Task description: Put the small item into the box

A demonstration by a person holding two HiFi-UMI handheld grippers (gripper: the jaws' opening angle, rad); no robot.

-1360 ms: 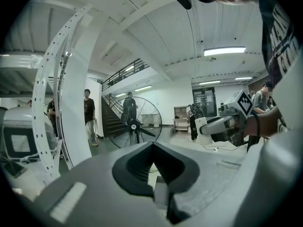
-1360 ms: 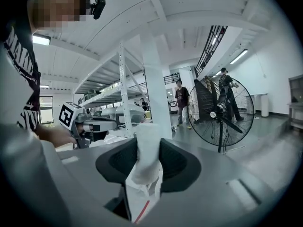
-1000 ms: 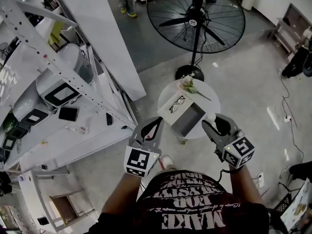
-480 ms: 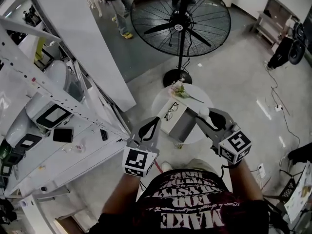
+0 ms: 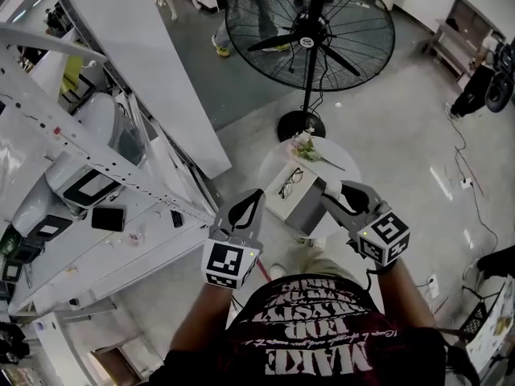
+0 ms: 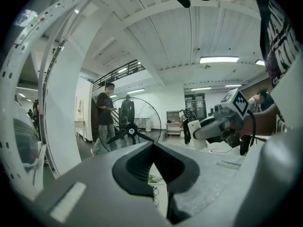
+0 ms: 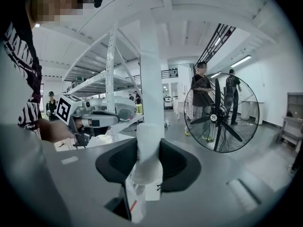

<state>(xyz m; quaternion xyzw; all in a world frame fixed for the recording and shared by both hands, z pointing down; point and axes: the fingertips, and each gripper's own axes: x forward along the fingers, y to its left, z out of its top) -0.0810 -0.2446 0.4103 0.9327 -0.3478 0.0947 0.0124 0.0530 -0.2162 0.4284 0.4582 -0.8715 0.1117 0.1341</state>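
Observation:
A small white item [image 5: 331, 188] is pinched in my right gripper [image 5: 333, 195], which is shut on it just at the right edge of the open box [image 5: 304, 205]. The box stands on a small round white table [image 5: 348, 173]. A pair of glasses [image 5: 290, 182] lies on the box's lid. In the right gripper view the white item [image 7: 147, 161] fills the gap between the jaws, with the box [image 7: 129, 203] below. My left gripper [image 5: 256, 199] hovers left of the box, shut with nothing in it; its jaws meet [image 6: 153, 148].
A flower sprig [image 5: 311, 146] lies on the table's far side. A large standing fan [image 5: 311, 29] is just behind the table. White metal shelving [image 5: 121, 175] with devices runs along the left. Two people [image 7: 202, 103] stand by the fan.
My right gripper has carried the white item leftward, from beside the table's right side up to the box's right edge. The left gripper has hardly moved.

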